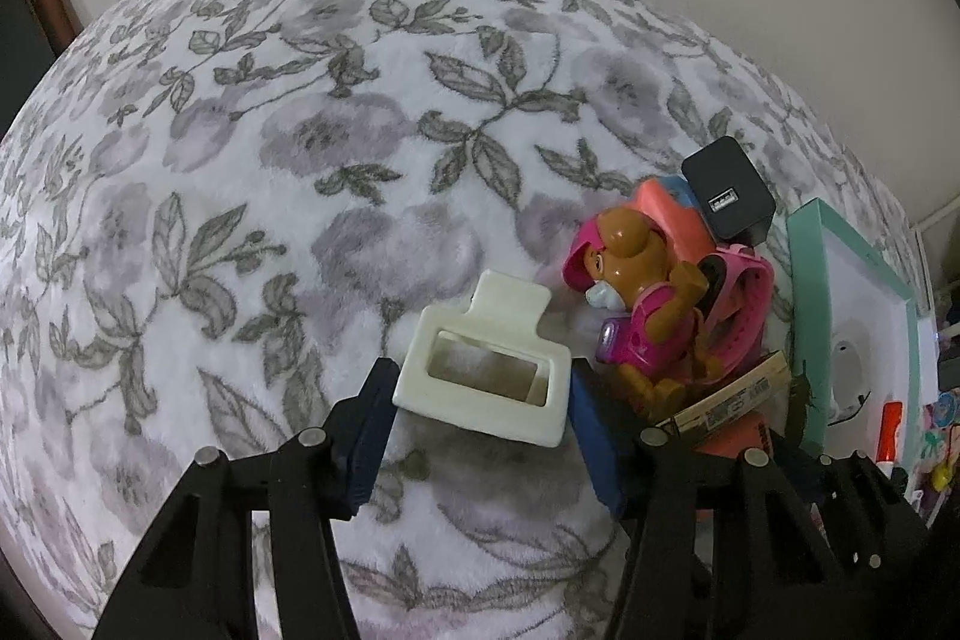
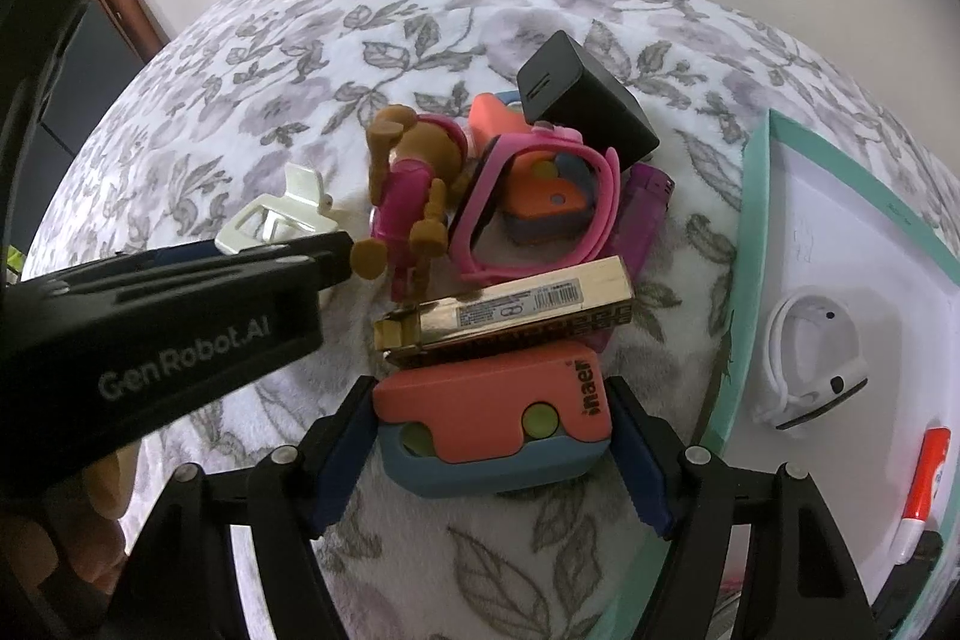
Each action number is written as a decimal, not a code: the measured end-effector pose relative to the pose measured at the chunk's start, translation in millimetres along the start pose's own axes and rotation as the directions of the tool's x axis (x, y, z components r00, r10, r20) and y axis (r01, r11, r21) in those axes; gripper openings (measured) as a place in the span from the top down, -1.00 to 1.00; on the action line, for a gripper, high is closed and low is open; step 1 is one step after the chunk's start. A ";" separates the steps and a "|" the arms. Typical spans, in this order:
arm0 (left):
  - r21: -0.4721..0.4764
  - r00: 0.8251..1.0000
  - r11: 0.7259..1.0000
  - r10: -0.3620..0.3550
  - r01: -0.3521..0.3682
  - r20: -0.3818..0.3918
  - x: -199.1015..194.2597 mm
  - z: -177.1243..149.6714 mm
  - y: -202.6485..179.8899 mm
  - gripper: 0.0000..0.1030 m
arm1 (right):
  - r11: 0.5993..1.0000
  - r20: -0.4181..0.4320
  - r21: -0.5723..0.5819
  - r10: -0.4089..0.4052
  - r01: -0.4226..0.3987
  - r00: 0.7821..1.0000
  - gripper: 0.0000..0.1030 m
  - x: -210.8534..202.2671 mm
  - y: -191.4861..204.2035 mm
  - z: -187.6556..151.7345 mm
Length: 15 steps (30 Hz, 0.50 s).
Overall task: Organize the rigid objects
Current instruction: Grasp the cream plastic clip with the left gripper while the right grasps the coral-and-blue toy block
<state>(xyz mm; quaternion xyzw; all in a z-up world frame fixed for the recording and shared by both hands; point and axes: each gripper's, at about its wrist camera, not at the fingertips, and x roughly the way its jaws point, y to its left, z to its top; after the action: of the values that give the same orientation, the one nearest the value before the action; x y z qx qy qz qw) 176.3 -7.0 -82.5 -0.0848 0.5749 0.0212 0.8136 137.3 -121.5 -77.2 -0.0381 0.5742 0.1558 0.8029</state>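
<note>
The left tongs pinch a cream hair clip between their blue pads, one pad on each short end. The clip's long axis runs across the view from pad to pad, tilted slightly down to the right, and its broad flat tab points away from the tongs toward the far side of the flowered blanket. Its open rectangular frame faces upward.

Just right of the clip lies a pile of small things: a brown toy dog in a pink outfit, lying on its side with its head toward the clip, a pink watch looped behind it, a black charger at the far end, and a gold harmonica at the near end.

The right tongs grip a coral and blue plastic case at its two short ends; its long axis also lies crosswise between the pads. The harmonica sits just beyond it, parallel to it, touching or nearly so. A purple lighter pokes out behind the watch. To the right a mint-rimmed white tray holds a white band and a red and white tube.
</note>
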 end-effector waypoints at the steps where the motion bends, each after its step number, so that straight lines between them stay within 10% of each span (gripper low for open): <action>1: -0.006 1.000 1.000 0.001 -0.001 0.000 -1.4 -0.7 2.5 -0.13 | 1.000 0.000 0.000 0.000 0.000 1.000 -0.48 -0.1 0.0 -0.1; 15: -0.046 1.000 0.999 -0.016 0.016 -0.003 -15.9 -2.6 22.8 -0.06 | 1.000 -0.002 -0.001 0.002 -0.002 1.000 -0.47 0.1 0.7 0.0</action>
<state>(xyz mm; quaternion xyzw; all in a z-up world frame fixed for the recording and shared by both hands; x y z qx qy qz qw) 165.6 16.0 -70.9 -0.1080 0.5751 0.0278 0.8105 137.1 -120.8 -77.2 -0.0382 0.5749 0.1572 0.8020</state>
